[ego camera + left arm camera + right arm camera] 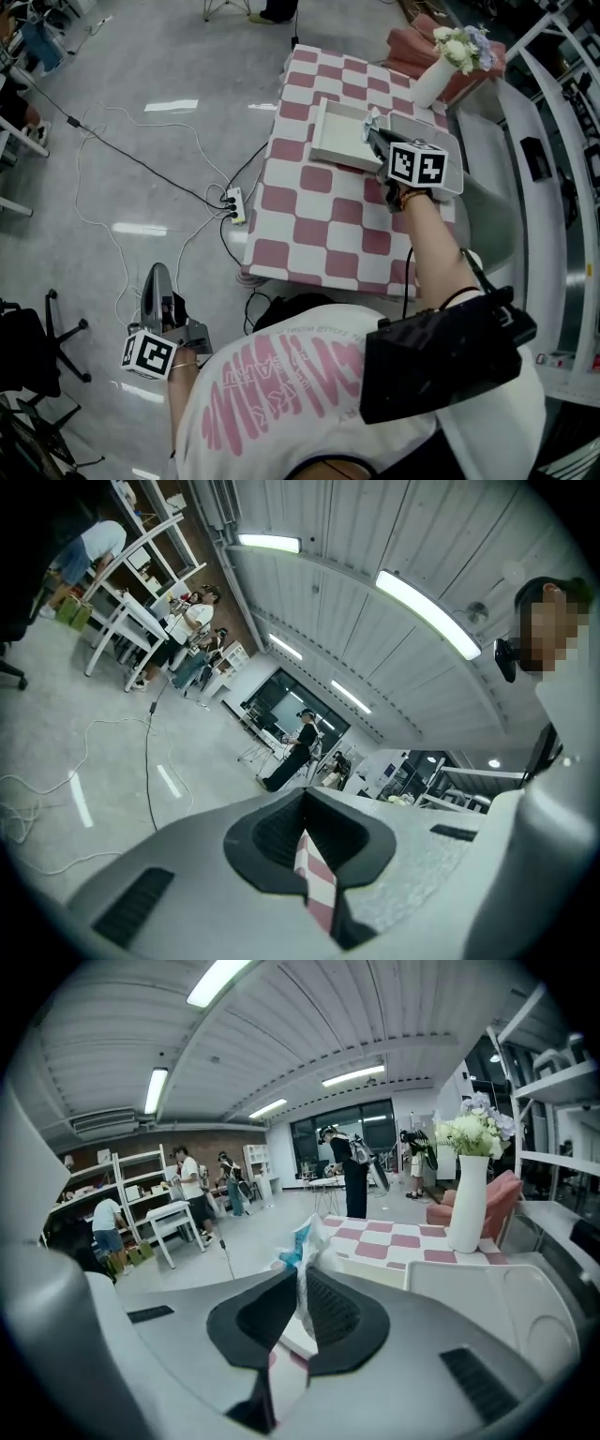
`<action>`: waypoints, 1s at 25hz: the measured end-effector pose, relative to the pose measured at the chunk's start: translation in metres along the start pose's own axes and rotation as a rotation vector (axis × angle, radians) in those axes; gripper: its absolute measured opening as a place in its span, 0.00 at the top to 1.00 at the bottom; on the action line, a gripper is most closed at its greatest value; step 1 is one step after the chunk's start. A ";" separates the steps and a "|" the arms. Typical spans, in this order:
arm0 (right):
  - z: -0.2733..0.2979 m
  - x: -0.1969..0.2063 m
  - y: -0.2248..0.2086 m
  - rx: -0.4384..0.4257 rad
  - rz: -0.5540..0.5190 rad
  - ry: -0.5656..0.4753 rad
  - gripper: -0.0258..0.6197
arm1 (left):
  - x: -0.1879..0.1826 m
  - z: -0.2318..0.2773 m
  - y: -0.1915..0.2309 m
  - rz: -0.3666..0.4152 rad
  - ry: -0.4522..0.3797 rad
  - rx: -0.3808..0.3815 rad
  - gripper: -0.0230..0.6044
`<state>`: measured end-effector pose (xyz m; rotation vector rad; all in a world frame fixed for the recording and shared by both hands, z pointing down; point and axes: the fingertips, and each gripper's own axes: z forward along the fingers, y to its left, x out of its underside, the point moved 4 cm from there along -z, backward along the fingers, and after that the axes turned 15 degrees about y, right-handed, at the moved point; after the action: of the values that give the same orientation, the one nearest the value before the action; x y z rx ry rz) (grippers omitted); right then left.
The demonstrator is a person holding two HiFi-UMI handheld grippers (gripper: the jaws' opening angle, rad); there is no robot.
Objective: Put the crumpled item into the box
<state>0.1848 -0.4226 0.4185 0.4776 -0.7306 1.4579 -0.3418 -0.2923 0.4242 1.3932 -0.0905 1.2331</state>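
A crumpled white and blue wrapper (306, 1246) is pinched between the jaws of my right gripper (302, 1283), which is shut on it. In the head view that right gripper (374, 131) reaches over the pink-and-white checked table (309, 216) and holds the wrapper (372, 116) above the right edge of the open shallow white box (339, 136). A rim of the box (370, 1267) shows just behind the jaws. My left gripper (157, 277) hangs low at my left side over the floor, far from the table. Its jaws (305, 803) stand shut with nothing between them.
A white vase of flowers (439, 73) stands at the table's far right corner, also seen as the vase (467, 1206) beyond the box. A pink armchair (417, 45) sits behind it. A power strip (235, 204) and cables lie on the floor to the left.
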 end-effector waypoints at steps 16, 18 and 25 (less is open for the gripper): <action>0.080 0.011 -0.017 -0.008 -0.108 0.261 0.91 | 0.039 -0.028 0.021 -0.105 -0.027 -0.176 0.95; 0.088 0.010 -0.019 -0.003 -0.120 0.284 0.91 | 0.039 -0.029 0.019 -0.095 -0.040 -0.189 0.95; 0.115 0.014 -0.019 -0.006 -0.159 0.345 0.91 | 0.058 -0.046 0.010 -0.155 -0.076 -0.254 0.95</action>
<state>0.1849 -0.4941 0.5117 0.2629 -0.4127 1.3434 -0.3507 -0.2265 0.4576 1.2019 -0.1825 1.0034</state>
